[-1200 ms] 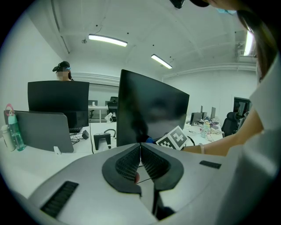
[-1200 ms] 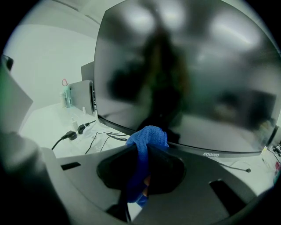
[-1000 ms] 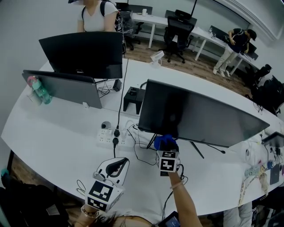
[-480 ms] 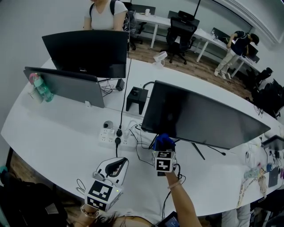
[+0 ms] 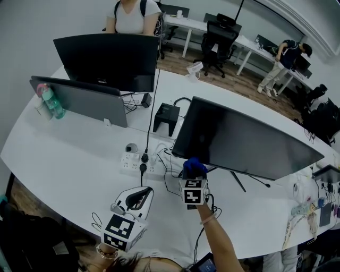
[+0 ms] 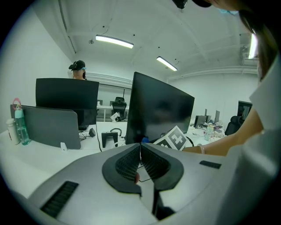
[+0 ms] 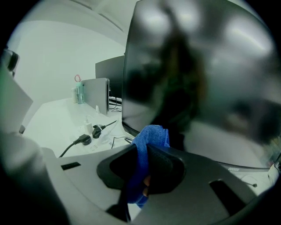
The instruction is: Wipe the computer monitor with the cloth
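Note:
The wide black computer monitor (image 5: 244, 138) stands tilted on the white desk, filling the right gripper view as a dark glossy screen (image 7: 202, 74). A blue cloth (image 5: 194, 168) is clamped in my right gripper (image 5: 194, 178), which sits just below the monitor's lower left edge; the cloth (image 7: 147, 145) sticks out between the jaws, close to the screen's lower edge. My left gripper (image 5: 139, 197) hovers low over the desk's front, left of the right one, with its jaws pressed together on nothing (image 6: 140, 149).
Two more dark monitors (image 5: 106, 58) stand at the back left. A power strip with plugs and cables (image 5: 139, 160) lies left of the cloth. A bottle (image 5: 49, 102) is at far left; small clutter (image 5: 313, 204) at far right. A person (image 5: 135, 15) stands behind the desk.
The right gripper with the cloth has slid slightly left and back along the monitor's lower edge. The left gripper has stayed put.

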Available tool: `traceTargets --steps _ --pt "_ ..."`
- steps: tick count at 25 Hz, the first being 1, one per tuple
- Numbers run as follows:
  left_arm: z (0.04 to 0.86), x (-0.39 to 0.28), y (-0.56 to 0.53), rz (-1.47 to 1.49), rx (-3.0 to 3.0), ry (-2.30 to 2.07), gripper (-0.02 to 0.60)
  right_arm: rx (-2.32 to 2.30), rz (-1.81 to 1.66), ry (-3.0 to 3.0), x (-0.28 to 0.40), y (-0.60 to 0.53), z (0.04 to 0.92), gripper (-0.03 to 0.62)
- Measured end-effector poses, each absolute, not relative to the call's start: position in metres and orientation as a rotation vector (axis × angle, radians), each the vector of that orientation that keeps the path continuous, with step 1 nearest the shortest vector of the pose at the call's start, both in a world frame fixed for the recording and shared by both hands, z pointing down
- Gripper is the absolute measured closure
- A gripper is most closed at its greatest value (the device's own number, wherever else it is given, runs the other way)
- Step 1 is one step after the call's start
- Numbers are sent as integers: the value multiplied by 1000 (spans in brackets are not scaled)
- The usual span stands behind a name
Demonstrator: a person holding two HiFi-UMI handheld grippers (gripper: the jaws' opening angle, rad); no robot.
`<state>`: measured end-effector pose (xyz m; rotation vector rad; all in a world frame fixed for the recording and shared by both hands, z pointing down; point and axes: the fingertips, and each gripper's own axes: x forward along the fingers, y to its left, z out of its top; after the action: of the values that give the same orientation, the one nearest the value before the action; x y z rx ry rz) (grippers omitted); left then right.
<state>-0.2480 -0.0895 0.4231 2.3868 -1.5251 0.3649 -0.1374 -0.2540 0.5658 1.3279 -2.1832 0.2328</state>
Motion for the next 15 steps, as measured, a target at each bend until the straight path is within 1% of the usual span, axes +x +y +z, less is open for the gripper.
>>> traceTargets --steps 15 --pt "426 -261 -88 340 2363 -1541 569 1203 161 -2203 -179 -246 566 526"
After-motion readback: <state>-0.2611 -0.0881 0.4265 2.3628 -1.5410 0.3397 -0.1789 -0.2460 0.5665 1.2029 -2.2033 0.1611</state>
